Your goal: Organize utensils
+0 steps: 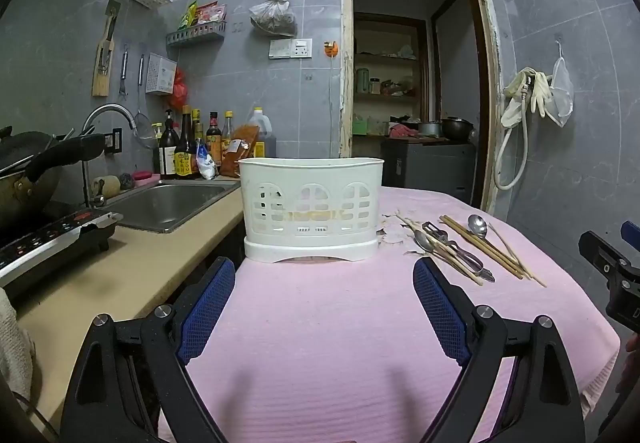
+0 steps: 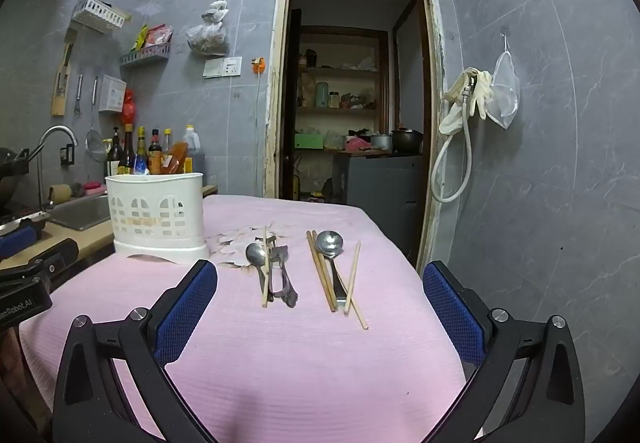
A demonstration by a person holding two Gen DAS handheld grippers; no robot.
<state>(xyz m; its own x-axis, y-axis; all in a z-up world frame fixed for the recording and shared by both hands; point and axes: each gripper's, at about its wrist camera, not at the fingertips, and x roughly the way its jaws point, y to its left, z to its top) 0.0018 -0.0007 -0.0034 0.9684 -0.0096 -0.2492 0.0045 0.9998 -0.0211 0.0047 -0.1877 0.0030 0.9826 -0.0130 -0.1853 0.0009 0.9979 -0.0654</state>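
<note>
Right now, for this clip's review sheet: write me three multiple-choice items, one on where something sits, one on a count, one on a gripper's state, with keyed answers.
1. In the right wrist view, where does the white utensil caddy stand relative to the loose utensils?
A. To their left
B. To their right
C. On top of them

2. How many spoons lie on the pink cloth?
A. One
B. Two
C. Four

3. What state is the right gripper in?
A. Shut on a chopstick
C. Shut on nothing
B. Open, holding nothing

Answers:
1. A: the caddy stands at the cloth's left edge, the cutlery to its right.
2. B: a smaller spoon lies by the dark peeler, a larger spoon among the chopsticks.
3. B: its blue pads stand wide apart over bare cloth.
</note>
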